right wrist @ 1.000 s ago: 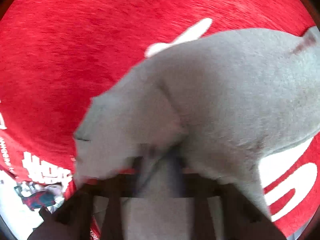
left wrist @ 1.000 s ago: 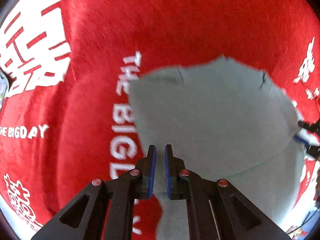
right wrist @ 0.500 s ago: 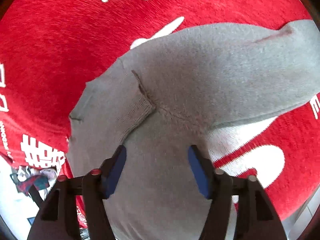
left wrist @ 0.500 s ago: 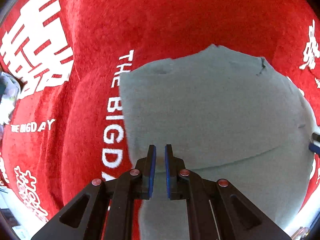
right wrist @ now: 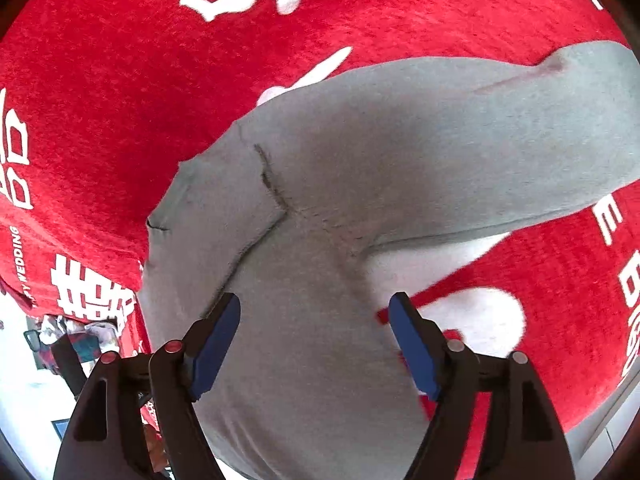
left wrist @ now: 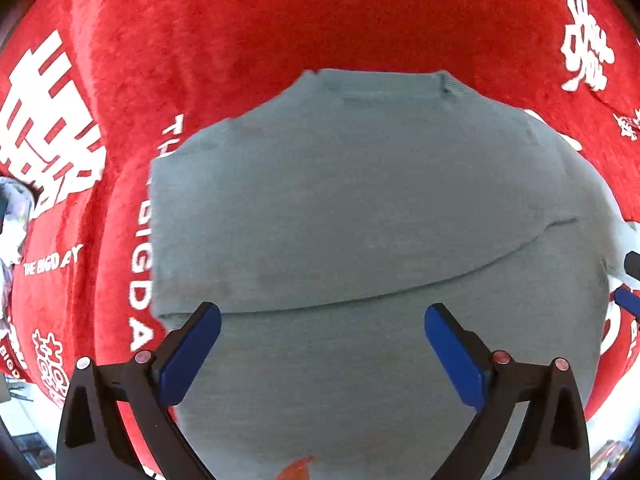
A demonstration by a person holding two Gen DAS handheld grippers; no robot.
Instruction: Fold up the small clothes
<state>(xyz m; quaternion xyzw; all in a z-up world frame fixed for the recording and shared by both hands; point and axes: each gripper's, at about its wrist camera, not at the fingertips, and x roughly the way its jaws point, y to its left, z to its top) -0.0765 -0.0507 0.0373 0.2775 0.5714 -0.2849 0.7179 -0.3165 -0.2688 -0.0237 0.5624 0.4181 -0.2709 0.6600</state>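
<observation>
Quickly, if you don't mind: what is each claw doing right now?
Left claw: open, holding nothing, above the grey sweater.
Right claw: open, holding nothing, over the same sweater.

The left tongs [left wrist: 322, 344] stand wide apart above the folded grey sweater [left wrist: 360, 208], nothing between their blue pads. The right tongs [right wrist: 314, 336] are likewise spread over the sweater's [right wrist: 400, 160] near part. All round lies the bare red cloth [left wrist: 360, 20] on the surface, flat. Clutter [right wrist: 76, 340] sits beyond the cloth's far left edge
</observation>
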